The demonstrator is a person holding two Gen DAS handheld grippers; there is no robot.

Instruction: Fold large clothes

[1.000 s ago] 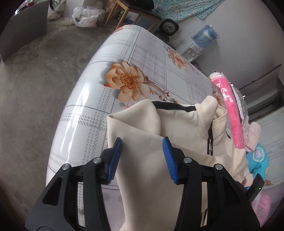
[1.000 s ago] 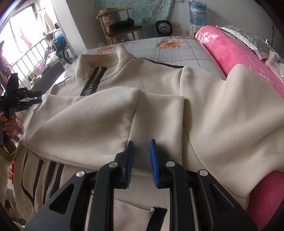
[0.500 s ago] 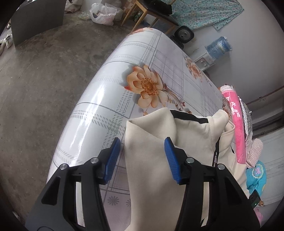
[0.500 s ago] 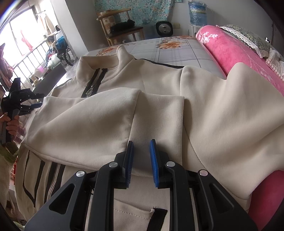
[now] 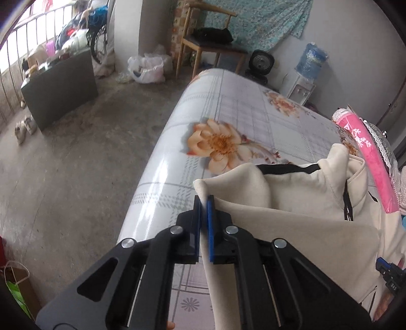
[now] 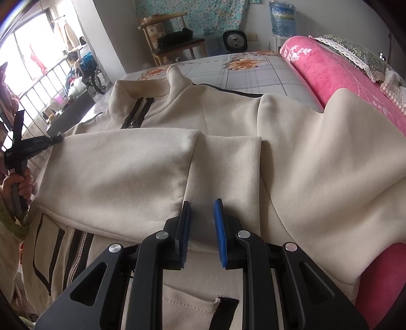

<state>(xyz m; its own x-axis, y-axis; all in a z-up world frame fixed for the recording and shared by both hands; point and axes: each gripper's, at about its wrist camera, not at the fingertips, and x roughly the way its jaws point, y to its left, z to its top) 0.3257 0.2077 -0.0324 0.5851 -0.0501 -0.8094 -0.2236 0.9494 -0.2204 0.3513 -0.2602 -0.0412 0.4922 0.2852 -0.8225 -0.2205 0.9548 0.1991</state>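
Left tongs [image 5: 203, 203] clamp jacket [image 6: 291, 162] fold at bed [image 5: 228, 106] edge, ready to fold | right tongs [image 6: 202, 210] hover slightly apart over sleeve cuff [image 6: 223, 172]

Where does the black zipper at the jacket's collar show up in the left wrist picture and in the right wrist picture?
Left wrist view: the black zipper runs down at the right, below the cream jacket's raised collar.
Right wrist view: the zipper is upper left of centre, slanting down from the collar.
Shared landmark: the blue water bottle by the far wall.
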